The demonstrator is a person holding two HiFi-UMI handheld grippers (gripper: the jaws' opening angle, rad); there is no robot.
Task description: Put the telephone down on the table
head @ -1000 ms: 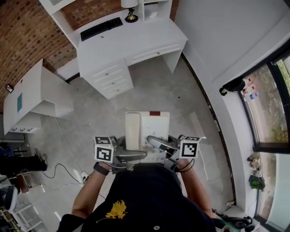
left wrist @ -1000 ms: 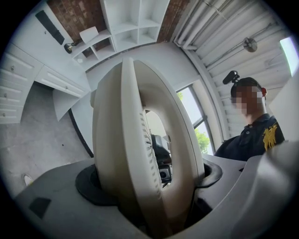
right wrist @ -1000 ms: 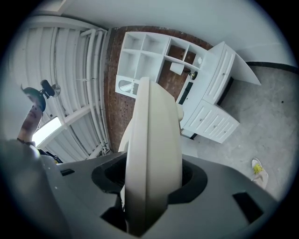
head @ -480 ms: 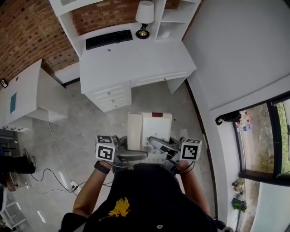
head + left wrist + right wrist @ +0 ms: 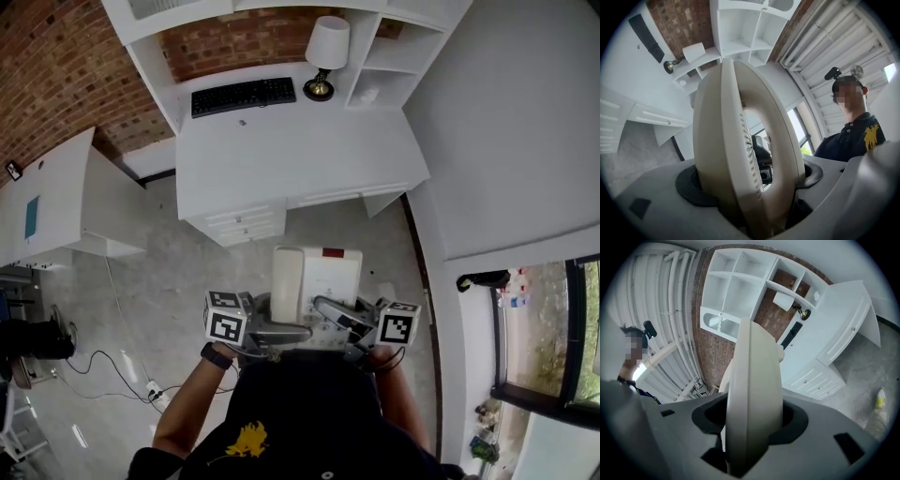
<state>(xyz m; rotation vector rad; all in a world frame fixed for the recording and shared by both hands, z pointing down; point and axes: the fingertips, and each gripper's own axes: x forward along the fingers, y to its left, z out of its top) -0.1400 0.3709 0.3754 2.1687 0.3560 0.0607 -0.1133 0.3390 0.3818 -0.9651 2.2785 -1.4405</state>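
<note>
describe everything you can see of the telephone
The telephone is a cream plastic desk set, face up and roughly level. Its handset lies in the cradle on the left, and a dark red strip marks its far edge. It hangs in the air above the grey floor, short of the white desk. The left claw grips its near edge on the handset side and the right claw grips the other side; nothing else touches it.

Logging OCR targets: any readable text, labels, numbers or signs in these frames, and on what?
No text can be read.
On telephone, red strip: too small.
On keyboard, keys: too small.
On marker cubes: black-and-white patterns, no words.
On shirt, yellow emblem: no letters.
</note>
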